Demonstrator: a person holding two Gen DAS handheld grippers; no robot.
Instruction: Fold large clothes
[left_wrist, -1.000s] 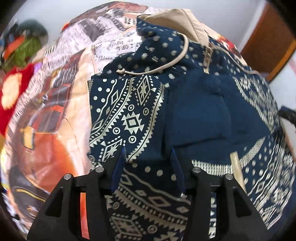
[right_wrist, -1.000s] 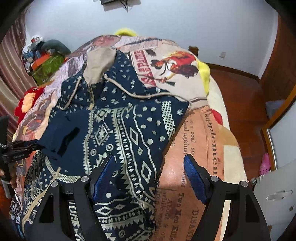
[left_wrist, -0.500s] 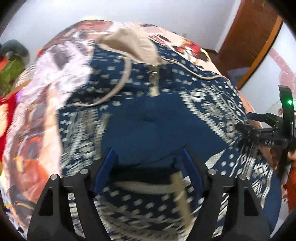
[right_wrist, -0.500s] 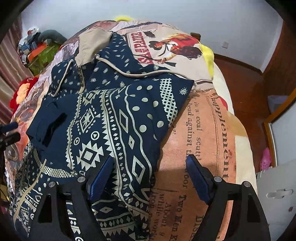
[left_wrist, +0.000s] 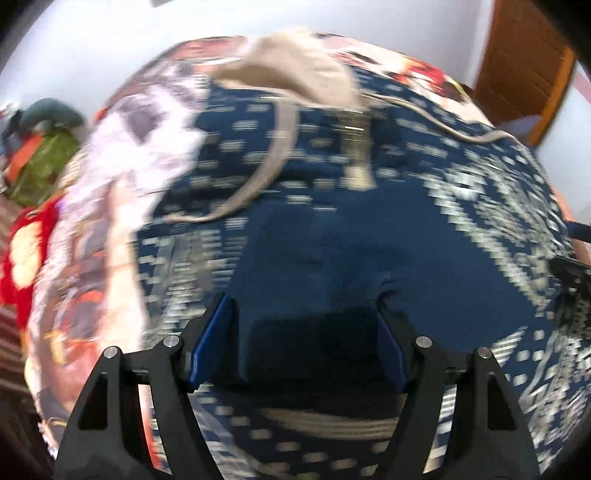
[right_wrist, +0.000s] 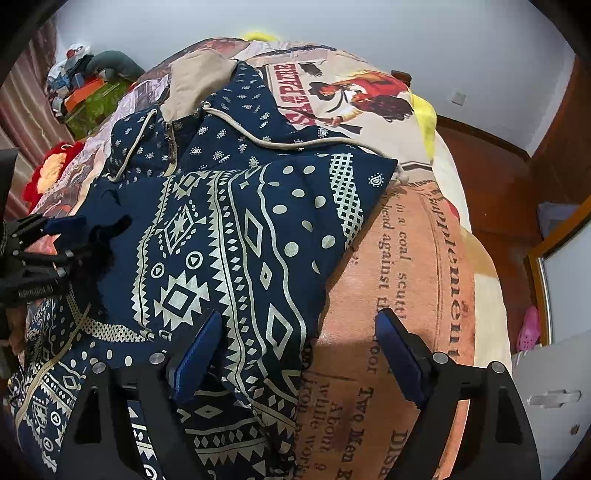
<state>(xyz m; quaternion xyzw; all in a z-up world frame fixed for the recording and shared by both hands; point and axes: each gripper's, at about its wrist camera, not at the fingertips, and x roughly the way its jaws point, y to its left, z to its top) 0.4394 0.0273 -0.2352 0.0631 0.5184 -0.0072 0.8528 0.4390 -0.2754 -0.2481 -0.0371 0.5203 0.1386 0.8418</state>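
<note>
The hoodie (right_wrist: 229, 236), navy with a cream geometric print, lies spread on the bed, over a blanket (right_wrist: 399, 266) printed with newspaper text and pictures. Its tan hood lining (right_wrist: 195, 85) sits at the far end, and a cream drawstring (right_wrist: 266, 142) trails across the dotted cloth below the hood. In the right wrist view one patterned panel is folded in over the body, its outer edge running from a corner near the blanket's lettering down toward the camera.

The right claw (right_wrist: 299, 354) has its blue-padded fingers (right_wrist: 195, 354) wide apart and holds nothing; the left finger is over the folded panel, the right one over bare blanket, and the panel's edge passes between them. I cannot tell whether the pads touch the cloth.

The left claw (left_wrist: 301, 339) also stands open, fingers (left_wrist: 212, 339) spread over a plain navy patch of the hoodie (left_wrist: 332, 251), with a dark fold of that fabric lying between them but not pinched. The left wrist view is smeared by motion blur, so fine detail of the print is lost. The same claw shows at the left edge of the right wrist view, beside the dark cuff end of a sleeve (right_wrist: 96, 229).

Beyond the bed are a red plush toy (right_wrist: 51, 166), a pile of clothes (right_wrist: 85, 85) by the wall, a wooden floor (right_wrist: 495, 177) and a pink shoe (right_wrist: 528, 328).
</note>
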